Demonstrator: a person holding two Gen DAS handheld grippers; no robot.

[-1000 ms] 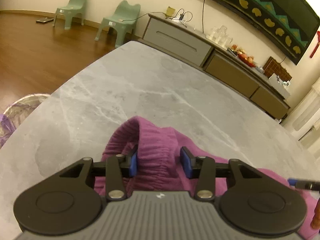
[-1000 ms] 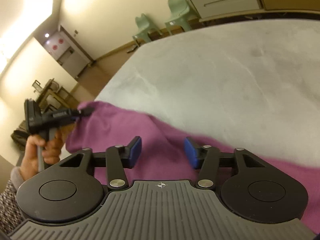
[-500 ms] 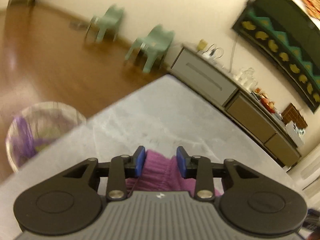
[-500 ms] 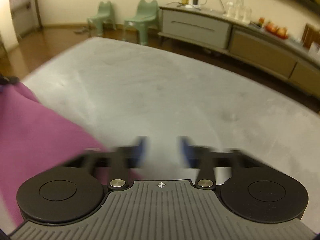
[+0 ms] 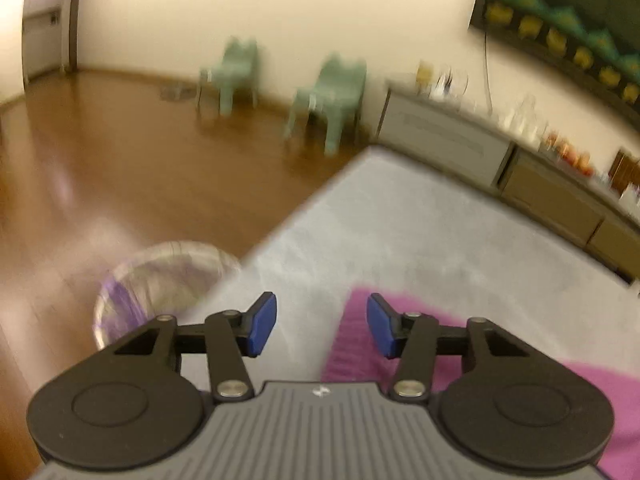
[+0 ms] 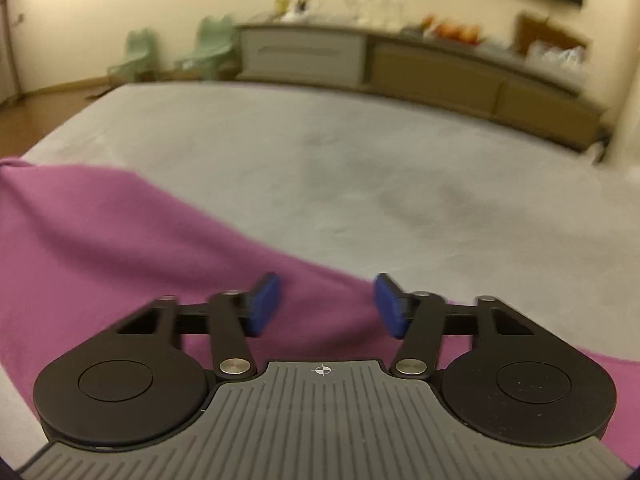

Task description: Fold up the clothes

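Note:
A purple knit garment (image 6: 100,248) lies spread on the grey marble table (image 6: 360,152). In the left wrist view its ribbed end (image 5: 356,344) lies under the right finger. My left gripper (image 5: 322,326) is open and empty, raised above that end near the table's left edge. My right gripper (image 6: 326,306) is open and empty, hovering just over the garment's far edge.
A clear basket (image 5: 160,280) with purple cloth stands on the wooden floor left of the table. Two green chairs (image 5: 328,100) and a long low cabinet (image 6: 400,64) stand against the far wall.
My left gripper let go of the garment's ribbed end, opened wide and swung left. My right gripper opened again and moved to the right along the garment.

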